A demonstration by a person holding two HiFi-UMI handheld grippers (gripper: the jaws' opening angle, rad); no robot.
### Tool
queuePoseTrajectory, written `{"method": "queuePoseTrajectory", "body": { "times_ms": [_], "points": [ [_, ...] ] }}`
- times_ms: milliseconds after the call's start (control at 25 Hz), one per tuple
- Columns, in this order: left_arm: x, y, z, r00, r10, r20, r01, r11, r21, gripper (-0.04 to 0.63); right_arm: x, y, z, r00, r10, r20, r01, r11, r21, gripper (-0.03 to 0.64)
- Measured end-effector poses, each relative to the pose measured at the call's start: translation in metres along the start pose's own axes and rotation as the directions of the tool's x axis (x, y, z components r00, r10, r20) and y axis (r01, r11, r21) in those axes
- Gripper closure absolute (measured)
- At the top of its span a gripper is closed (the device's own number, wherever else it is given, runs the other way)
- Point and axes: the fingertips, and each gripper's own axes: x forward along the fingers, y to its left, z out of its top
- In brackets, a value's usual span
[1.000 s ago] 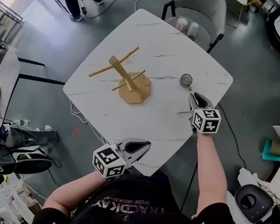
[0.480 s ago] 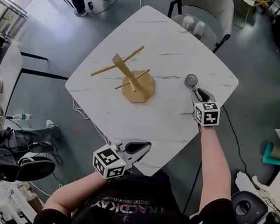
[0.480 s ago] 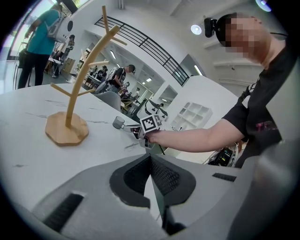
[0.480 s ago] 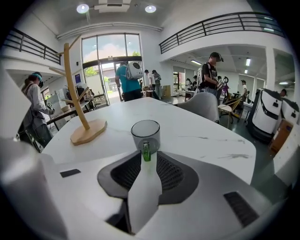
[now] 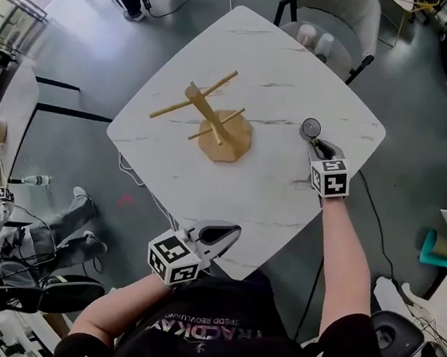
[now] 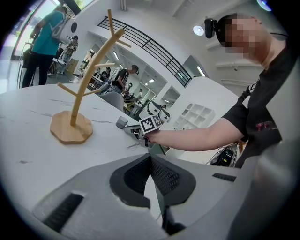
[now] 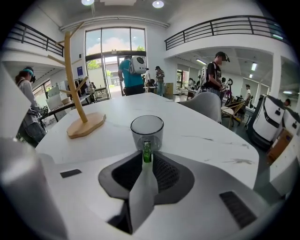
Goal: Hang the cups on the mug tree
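Left gripper (image 5: 227, 232): It hovers at the near edge of the table (image 5: 301, 70). Its jaws are pressed together with nothing in them.
Tree (image 5: 218, 126): It stands in the middle of the table. Its pegs (image 5: 219, 82) stick up and out. All of them are bare.
Cup (image 5: 310, 128): It sits upright on the table, to the right of the tree and well apart from it. It is clear and grey and looks like glass. So it is likely hard, smooth and easy to break. It is small and likely light.
Handle (image 7: 147, 152): It is green and thin, and it points at your right gripper. It is the best spot to hold. But a peg must go through it later, so grip only the outer part.
Right gripper (image 5: 315, 147): Its jaws are squeezed on the handle. Hold firm, since a smooth handle can slip and let the cup swing. When you lift, go slow and do not knock the cup on the wood.
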Motion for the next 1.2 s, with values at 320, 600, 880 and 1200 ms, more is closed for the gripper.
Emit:
{"method": "queuePoseTrajectory", "body": {
  "times_ms": [320,600,880,1200],
  "points": [
    [-0.002,-0.002,0.001,1.0,0.004,0.0,-0.004,1.0,0.006,0.598,-0.007,-0.001,0.003,0.999,-0.02,0.03,0.021,1.0,-0.017,0.575],
    [-0.005,-0.004,-0.001,1.0,0.001,0.003,-0.001,1.0,0.013,0.598,-0.022,0.004,0.009,0.998,-0.051,0.049,0.056,0.993,-0.106,0.575],
    [-0.006,-0.012,-0.002,1.0,-0.012,0.018,0.012,1.0,0.027,0.598,-0.039,0.02,0.032,0.995,-0.045,0.088,0.062,0.977,-0.206,0.575],
    [-0.016,-0.02,0.005,0.998,-0.004,0.056,0.002,0.999,0.035,0.598,-0.051,0.038,0.06,0.994,-0.017,0.108,0.043,0.969,-0.244,0.575]
  ]
}}
